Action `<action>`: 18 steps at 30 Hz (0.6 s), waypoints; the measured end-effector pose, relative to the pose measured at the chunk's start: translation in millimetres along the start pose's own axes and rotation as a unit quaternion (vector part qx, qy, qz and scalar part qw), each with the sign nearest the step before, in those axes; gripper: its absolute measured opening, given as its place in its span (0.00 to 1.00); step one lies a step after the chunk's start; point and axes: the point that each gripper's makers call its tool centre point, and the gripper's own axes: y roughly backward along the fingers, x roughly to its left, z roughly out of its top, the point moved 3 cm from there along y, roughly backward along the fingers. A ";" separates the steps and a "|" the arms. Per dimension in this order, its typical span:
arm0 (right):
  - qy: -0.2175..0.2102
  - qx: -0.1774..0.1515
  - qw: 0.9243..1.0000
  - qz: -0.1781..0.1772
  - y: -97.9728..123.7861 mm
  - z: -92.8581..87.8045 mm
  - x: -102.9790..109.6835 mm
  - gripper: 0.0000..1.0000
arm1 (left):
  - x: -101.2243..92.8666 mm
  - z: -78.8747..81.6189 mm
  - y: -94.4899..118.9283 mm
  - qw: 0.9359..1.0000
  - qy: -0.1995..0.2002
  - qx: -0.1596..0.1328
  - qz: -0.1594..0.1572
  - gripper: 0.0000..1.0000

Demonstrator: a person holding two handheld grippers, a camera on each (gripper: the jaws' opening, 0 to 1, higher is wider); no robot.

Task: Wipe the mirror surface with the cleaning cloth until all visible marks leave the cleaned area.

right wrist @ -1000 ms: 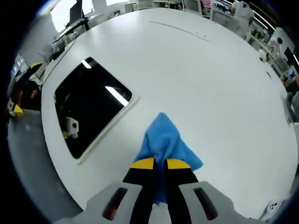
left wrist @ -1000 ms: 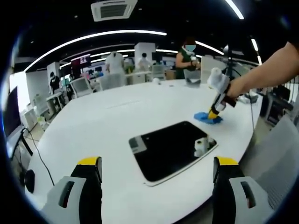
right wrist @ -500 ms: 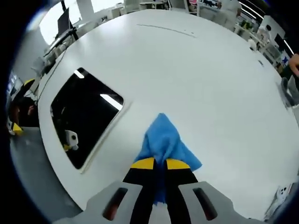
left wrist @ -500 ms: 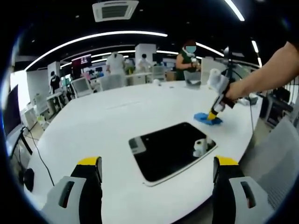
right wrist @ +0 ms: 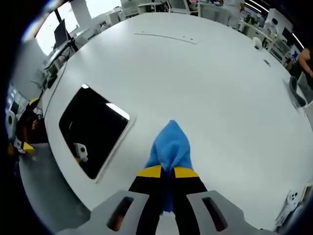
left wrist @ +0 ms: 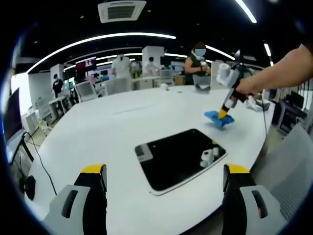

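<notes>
A dark rectangular mirror (left wrist: 178, 157) lies flat on the white table (left wrist: 117, 132), reflecting ceiling lights; it appears again at the left (right wrist: 93, 129) in the right gripper view. My right gripper (right wrist: 167, 172) is shut on a blue cleaning cloth (right wrist: 170, 147), which hangs just above the table, apart from the mirror. From the left gripper view that cloth (left wrist: 218, 118) and the right gripper (left wrist: 225, 112) sit beyond the mirror's far right corner, held by a person's arm. My left gripper (left wrist: 164, 176) stands open near the table's front edge, nothing between its jaws.
Several people stand at desks with monitors (left wrist: 84, 90) behind the table. A grey chair (left wrist: 293, 161) is at the right. A small white object (right wrist: 291, 197) lies near the table's right edge. The table edge curves close to the mirror.
The right gripper has lifted the blue cloth off the table and moved slightly away from the mirror. The left gripper has stayed put.
</notes>
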 end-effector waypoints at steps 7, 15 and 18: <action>0.000 0.004 1.000 0.002 6.6 -2.1 7.2 0.01 | 0.2 -1.0 -0.5 1.000 -0.007 0.005 0.001 0.99; -0.006 0.027 1.000 0.012 2.2 -2.6 16.1 0.01 | -2.1 -1.9 0.9 1.000 -0.001 0.005 -0.004 0.99; -0.013 0.028 0.999 0.012 -2.4 1.6 13.3 0.01 | -2.2 -1.6 1.0 1.000 0.019 -0.003 -0.014 0.99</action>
